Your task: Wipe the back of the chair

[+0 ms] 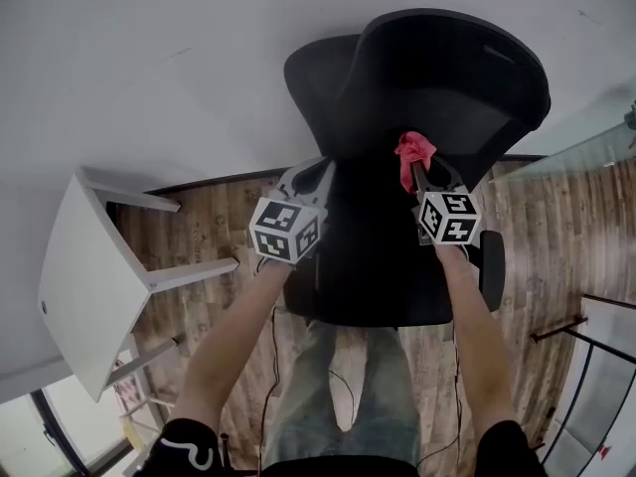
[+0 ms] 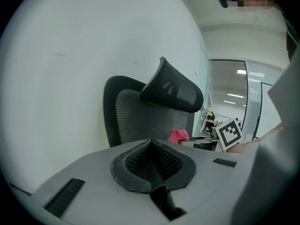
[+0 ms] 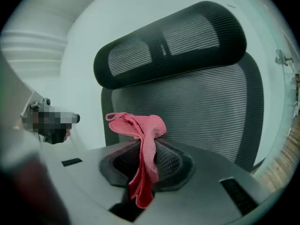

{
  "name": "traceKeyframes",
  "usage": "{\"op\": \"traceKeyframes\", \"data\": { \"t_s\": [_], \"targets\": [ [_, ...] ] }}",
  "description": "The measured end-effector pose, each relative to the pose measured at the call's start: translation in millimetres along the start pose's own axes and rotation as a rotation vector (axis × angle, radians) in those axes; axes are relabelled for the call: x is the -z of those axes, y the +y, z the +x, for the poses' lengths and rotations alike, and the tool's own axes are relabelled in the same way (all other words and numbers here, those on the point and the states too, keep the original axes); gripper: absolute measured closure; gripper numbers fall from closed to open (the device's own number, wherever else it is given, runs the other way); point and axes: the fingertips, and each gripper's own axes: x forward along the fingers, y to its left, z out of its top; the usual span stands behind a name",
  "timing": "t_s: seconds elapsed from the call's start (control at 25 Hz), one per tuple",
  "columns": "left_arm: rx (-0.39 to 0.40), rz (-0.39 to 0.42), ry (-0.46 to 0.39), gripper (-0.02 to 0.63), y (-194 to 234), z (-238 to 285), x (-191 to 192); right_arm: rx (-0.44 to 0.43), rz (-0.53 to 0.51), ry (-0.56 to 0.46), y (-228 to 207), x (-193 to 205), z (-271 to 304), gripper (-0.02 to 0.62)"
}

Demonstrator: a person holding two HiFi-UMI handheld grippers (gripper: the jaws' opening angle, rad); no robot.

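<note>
My right gripper [image 3: 146, 165] pinches a soft pink cloth [image 3: 143, 125] — the chair back [image 3: 206, 111], black ribbed mesh, curves near at twelve o'clock. My left gripper [image 2: 152, 165] is squeezed together, holding nothing.

**Mesh, cloth, plastic, wood**

The chair back [image 3: 206, 111] is showing black matt mesh, finely ribbed; the headrest [image 3: 178, 41] is wearing the same weave. The pink cloth [image 3: 145, 149] is looking soft and slightly fuzzy. The left tool [image 2: 151, 159] and right tool [image 3: 143, 162] are presenting smooth matt grey plastic around dimpled black pads [image 2: 135, 161]. The floor [image 1: 199, 229] is showing grained wood planks with a faint sheen.
</note>
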Motion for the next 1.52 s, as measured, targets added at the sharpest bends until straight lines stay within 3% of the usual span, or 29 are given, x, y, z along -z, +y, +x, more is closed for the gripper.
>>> {"op": "traceKeyframes", "data": {
  "t_s": [0.4, 0.76, 1.04, 1.52],
  "targets": [
    [-0.083, -0.042, -0.002, 0.586, 85, -69, 18, -0.110, -0.037, 0.045, 113, 14, 63, 0.512],
    [-0.141, -0.077, -0.007, 0.584, 141, -108, 32, -0.144, -0.051, 0.073, 164, 31, 96, 0.512],
    [-0.139, -0.085, -0.007, 0.586, 146, -105, 36, -0.118, -0.048, 0.083, 155, 36, 103, 0.512],
    [-0.105, -0.064, 0.016, 0.586, 108, -61, 33, -0.073, -0.016, 0.073, 93, 35, 87, 0.512]
  ]
}}
